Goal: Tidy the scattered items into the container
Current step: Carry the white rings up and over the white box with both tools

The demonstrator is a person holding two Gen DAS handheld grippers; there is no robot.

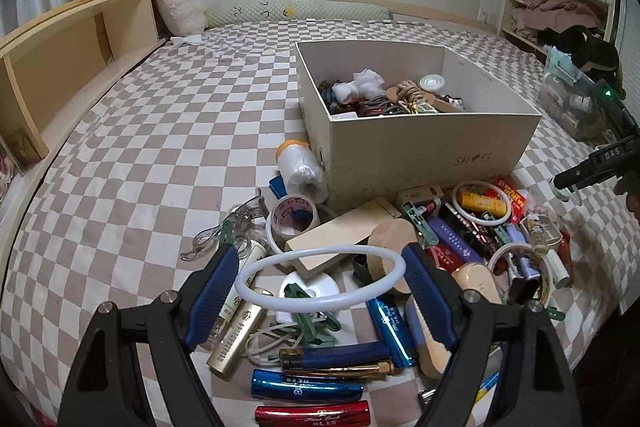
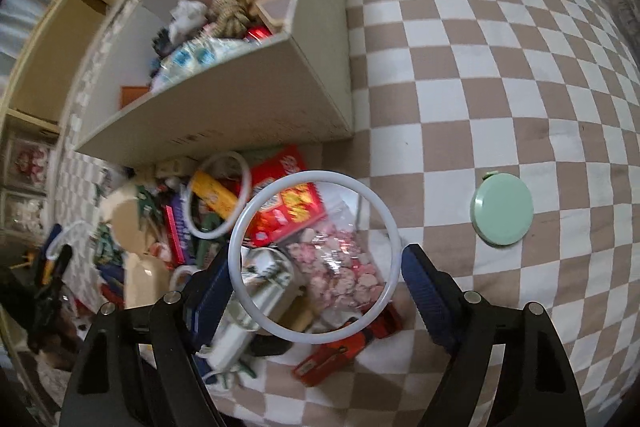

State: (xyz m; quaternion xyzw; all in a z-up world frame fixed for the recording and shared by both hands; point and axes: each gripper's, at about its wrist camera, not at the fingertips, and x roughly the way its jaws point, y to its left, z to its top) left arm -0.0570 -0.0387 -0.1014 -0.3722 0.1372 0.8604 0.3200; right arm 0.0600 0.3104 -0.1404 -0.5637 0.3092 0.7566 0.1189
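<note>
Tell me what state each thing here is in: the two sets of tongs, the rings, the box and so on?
Left tongs: clamped across a white ring, held above the pile.
Right tongs: around a second white ring, raised off the bed.
Cardboard box: open, no lid, partly filled.
Green round lid: lying flat alone on the checkered sheet.
Tape roll: lying flat beside the box.
</note>
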